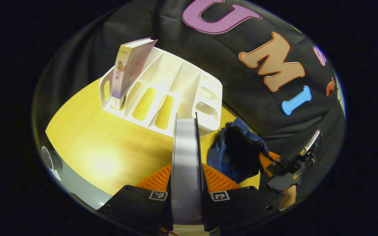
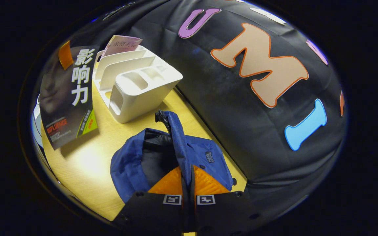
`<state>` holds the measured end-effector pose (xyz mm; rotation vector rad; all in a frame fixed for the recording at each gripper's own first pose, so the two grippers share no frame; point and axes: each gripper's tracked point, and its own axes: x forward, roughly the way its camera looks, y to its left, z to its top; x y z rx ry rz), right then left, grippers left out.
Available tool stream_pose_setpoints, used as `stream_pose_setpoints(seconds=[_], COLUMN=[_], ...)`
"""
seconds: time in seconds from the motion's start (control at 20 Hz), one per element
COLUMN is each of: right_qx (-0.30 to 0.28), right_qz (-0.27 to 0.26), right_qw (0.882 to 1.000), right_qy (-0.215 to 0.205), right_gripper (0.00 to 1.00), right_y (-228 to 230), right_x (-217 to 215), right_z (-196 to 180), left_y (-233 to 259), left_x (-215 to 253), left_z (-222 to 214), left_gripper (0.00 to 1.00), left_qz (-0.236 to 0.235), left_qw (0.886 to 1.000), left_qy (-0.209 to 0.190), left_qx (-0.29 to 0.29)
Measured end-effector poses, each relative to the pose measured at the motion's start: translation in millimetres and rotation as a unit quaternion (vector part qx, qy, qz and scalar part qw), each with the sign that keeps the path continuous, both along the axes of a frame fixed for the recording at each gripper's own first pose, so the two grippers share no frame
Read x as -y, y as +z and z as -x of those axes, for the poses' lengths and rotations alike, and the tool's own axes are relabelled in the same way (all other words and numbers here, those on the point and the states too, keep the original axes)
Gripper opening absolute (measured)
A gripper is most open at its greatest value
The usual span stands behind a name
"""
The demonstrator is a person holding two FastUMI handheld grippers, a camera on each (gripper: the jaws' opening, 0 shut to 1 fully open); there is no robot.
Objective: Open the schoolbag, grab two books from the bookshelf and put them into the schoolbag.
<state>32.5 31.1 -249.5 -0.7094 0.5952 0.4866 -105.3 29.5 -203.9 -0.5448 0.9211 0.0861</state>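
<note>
1. In the left gripper view, a pale book [image 1: 128, 70] stands tilted in the end slot of the white bookshelf [image 1: 176, 88], at the shelf's left end, toward the far left edge of the yellow table [image 1: 103, 147].
2. The shelf's other slots show bare white dividers, and its right end sits just beside the blue schoolbag [image 1: 235, 150].
3. Your left gripper [image 1: 186, 183] pinches a dark book [image 1: 186, 154] seen edge-on between its orange fingers [image 1: 156, 178]; both fingers press on the covers, and the book's top edge reaches up in front of the shelf.
4. To the right of that book the schoolbag lies open near the table's right edge, its dark lining showing.
5. At the far right of the same view, your right gripper [image 1: 276, 165] and the hand [image 1: 289, 196] that holds it sit at the bag.
6. In the right gripper view, the dark book [image 2: 69, 98] hangs above the table's [image 2: 87, 164] left side, cover facing you, just beside the bookshelf [image 2: 136, 88].
7. The pale book [image 2: 123, 44] pokes up at the shelf's far end.
8. The schoolbag [image 2: 130, 164] lies in front of the shelf, near the table's right edge, mouth open.
9. Your right gripper [image 2: 188, 183] is pressed together on the bag's blue flap [image 2: 177, 141], the zipper edge rising upright from between its fingers [image 2: 166, 183].
</note>
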Motion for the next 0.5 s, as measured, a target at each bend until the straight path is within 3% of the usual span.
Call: stream_pose_setpoints(seconds=[0.5], right_qx=[-0.014], right_qz=[-0.023], right_qw=[1.000], right_qy=[-0.002], right_gripper=[0.03], right_y=[-1.9], right_x=[2.1], right_z=[-0.8], left_y=[-15.1], left_x=[81.3], left_z=[-19.2], left_gripper=[0.33], left_qz=[0.096], left_qw=[0.995], left_qy=[-0.008], left_qx=[0.022])
